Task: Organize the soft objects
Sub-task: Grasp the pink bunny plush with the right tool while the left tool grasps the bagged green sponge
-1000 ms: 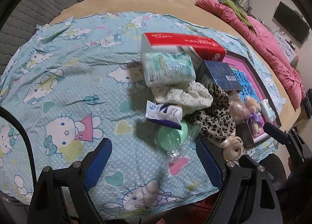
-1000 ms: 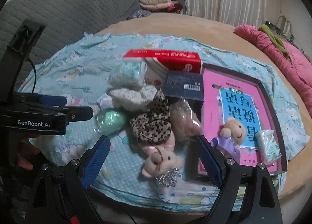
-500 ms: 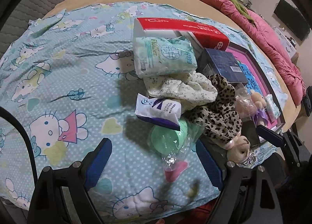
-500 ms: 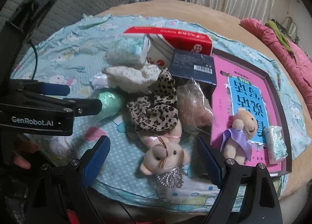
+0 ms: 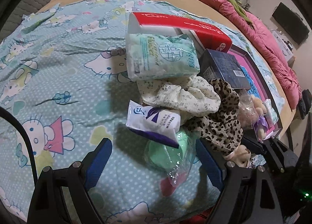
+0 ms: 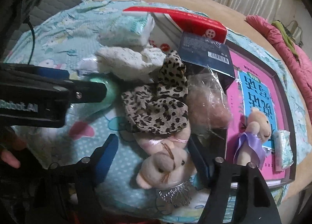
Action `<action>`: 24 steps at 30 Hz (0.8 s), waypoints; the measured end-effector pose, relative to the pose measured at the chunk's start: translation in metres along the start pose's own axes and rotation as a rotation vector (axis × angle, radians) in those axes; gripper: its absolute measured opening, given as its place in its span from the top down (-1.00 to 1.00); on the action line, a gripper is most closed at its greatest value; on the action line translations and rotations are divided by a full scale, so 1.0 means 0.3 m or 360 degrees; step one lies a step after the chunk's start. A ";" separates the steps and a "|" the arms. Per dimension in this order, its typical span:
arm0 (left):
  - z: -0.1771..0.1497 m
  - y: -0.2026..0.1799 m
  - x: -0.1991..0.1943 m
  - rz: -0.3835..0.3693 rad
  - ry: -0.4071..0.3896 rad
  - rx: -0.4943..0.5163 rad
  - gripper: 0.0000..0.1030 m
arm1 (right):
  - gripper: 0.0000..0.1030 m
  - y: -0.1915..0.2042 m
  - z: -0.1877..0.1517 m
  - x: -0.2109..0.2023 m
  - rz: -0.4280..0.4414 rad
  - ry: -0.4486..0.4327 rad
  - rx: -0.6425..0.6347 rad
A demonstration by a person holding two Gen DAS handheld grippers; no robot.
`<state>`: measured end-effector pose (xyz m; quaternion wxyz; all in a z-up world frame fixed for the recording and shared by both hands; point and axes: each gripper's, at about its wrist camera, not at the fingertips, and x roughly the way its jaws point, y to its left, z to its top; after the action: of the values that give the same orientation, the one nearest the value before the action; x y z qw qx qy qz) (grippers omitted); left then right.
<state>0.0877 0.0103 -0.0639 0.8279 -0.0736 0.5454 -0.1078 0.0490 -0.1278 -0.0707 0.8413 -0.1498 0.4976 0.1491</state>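
Trouble is most likely nearest the jaws: the right gripper [image 6: 154, 157], whose jaws have just been closing but have not yet pinched, straddles the pink plush pig [image 6: 165, 167], and the leopard-print cloth [image 6: 158, 107] draped over the pig's body could come up with it and drag the pile apart. The pig's head lies between the blue pads, its body running away under the cloth. The left gripper [image 5: 154, 163] hangs wide open over the green bagged ball [image 5: 167, 153], which sits between its pads and touches neither; the slick wrapper could slip, and the white and purple tissue pack [image 5: 154, 124] resting on top may tumble. Farther off lie the cream floral cloth [image 5: 181, 95], the mint tissue pack [image 5: 159, 58], the navy box [image 5: 224, 68] and the red box [image 5: 181, 25].
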 end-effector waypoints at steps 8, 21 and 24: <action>0.010 0.007 0.031 -0.0064 0.0009 0.0012 -0.70 | -0.34 -0.006 0.004 0.035 0.0010 0.0025 0.0017; 0.024 -0.014 0.078 -0.0171 0.0035 0.0049 -0.62 | -0.05 -0.054 -0.016 0.020 0.0085 0.0003 0.0106; 0.026 -0.025 0.088 -0.0191 0.0033 0.0064 -0.53 | 0.02 -0.085 -0.016 0.010 0.0147 -0.0011 0.0173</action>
<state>0.1043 -0.0037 -0.0825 0.8156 -0.0884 0.5464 -0.1689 0.0567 -0.1526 -0.0729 0.8420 -0.0802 0.5085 0.1611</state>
